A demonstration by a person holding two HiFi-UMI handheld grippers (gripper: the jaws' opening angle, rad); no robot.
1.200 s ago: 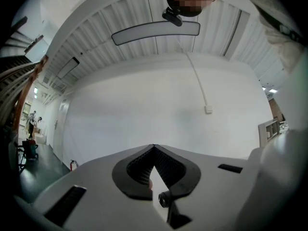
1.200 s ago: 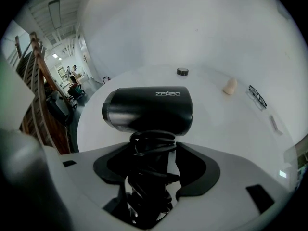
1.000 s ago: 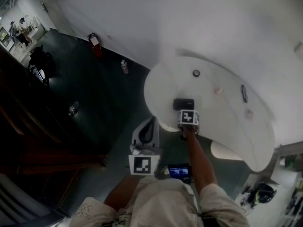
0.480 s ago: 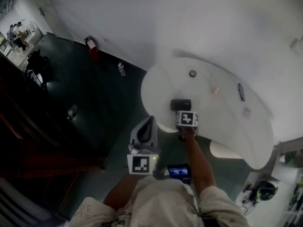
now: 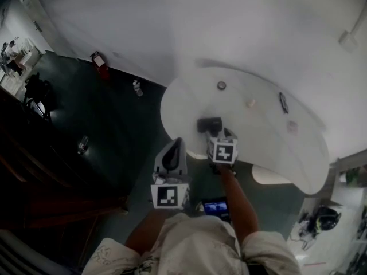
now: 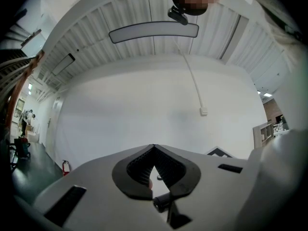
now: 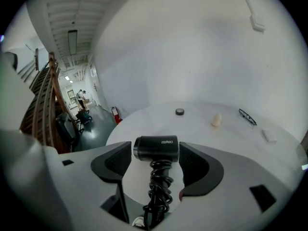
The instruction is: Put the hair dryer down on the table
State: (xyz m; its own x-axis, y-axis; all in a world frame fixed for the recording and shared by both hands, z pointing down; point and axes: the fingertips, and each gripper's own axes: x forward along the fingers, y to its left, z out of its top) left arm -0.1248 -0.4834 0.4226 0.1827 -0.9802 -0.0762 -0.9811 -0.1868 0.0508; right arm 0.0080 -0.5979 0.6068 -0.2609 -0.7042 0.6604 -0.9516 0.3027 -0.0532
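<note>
The white curved table (image 5: pixel 269 148) has its near-left rim just beside the black hair dryer (image 5: pixel 209 124), which lies on the top there. Bare tabletop stretches far and right toward a small dark disc (image 5: pixel 221 85), a pale little lump (image 5: pixel 250 102) and spectacles (image 5: pixel 283 102). Left of the rim lies dark floor (image 5: pixel 114 125).

The right gripper (image 5: pixel 221 136) hangs over the near edge with its fingers wide apart, having just been opening. The dryer's barrel shows in the gap between the pads, pressed by neither, and its coiled cord (image 7: pixel 159 186) trails nearer. The left gripper (image 6: pixel 153 147), off the table at near left, has its fingers together on nothing.
</note>
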